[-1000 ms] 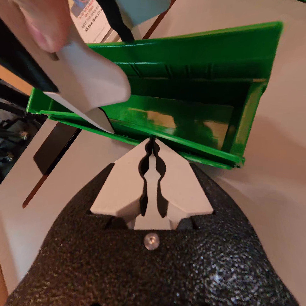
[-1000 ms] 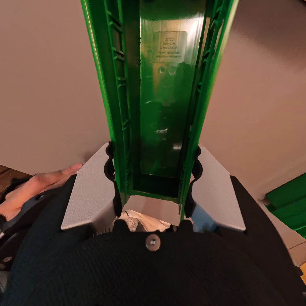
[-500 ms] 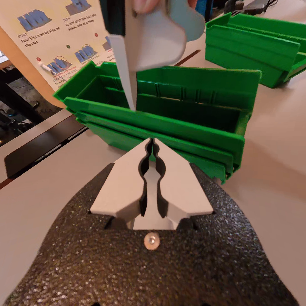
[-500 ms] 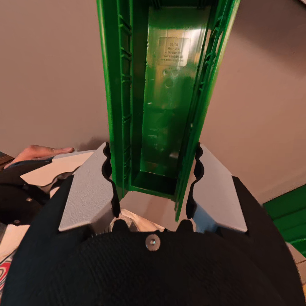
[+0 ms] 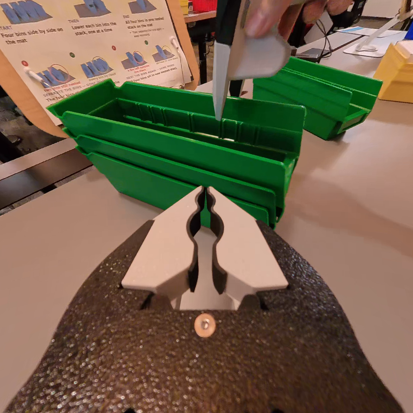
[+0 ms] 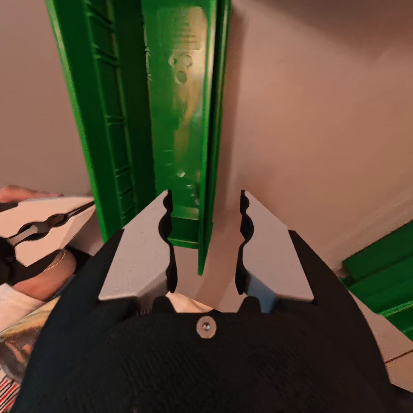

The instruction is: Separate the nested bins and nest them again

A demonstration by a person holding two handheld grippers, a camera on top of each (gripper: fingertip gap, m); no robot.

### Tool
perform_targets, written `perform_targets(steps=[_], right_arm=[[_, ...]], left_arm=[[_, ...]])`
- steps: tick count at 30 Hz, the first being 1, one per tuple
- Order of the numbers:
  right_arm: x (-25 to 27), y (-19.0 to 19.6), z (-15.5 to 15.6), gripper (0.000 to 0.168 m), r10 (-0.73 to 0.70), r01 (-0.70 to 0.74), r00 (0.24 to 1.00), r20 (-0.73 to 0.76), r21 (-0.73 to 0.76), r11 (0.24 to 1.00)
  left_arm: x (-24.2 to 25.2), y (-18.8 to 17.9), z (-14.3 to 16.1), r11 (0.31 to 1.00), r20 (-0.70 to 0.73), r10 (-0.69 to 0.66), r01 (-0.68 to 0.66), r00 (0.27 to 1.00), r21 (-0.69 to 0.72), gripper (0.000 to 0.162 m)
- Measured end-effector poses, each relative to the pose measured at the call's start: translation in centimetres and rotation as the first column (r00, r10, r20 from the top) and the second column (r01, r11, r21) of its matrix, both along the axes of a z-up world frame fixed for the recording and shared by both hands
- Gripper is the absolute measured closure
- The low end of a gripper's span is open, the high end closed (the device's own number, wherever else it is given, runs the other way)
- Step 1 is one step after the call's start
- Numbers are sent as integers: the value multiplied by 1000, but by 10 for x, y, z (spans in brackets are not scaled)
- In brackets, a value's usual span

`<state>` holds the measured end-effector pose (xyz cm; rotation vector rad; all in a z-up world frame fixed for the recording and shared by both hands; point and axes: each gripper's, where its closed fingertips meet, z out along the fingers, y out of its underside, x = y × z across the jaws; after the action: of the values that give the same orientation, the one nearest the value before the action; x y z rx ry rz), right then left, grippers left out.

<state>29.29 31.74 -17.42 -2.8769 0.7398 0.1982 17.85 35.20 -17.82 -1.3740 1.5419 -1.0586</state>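
Grey table (image 5: 335, 201) | nested green bins (image 5: 178, 156) just ahead of closed left hand-held gripper (image 5: 205, 190) | right hand-held gripper (image 6: 206, 194) open above them

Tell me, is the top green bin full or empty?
Empty: the top green bin shows only bare ribbed walls inside, and the right wrist view shows its bare floor.

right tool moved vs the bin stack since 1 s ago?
Yes. The right tool has opened and drawn back off the nested green bins; its fingers no longer straddle their end.
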Motion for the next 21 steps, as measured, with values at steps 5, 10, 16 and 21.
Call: perform_targets(steps=[5,10,16,21], right_arm=[[0,3,-11,159,13,-13,1000,-7,-14,1000],[-7,8,-5,162,50,-51,998,-29,-23,998],[-9,9,11,162,28,-27,996,-85,16,1000],[-10,12,28,163,12,-8,996,-91,47,999]], left_arm=[[-6,-5,-10,1000,-6,-2,2,1000,-1,162],[-13,-1,-15,999,3,8,-8,1000,-51,162],[-20,5,-14,999,17,20,-19,1000,-43,162],[-24,9,0,997,62,35,-30,997,-73,162]])
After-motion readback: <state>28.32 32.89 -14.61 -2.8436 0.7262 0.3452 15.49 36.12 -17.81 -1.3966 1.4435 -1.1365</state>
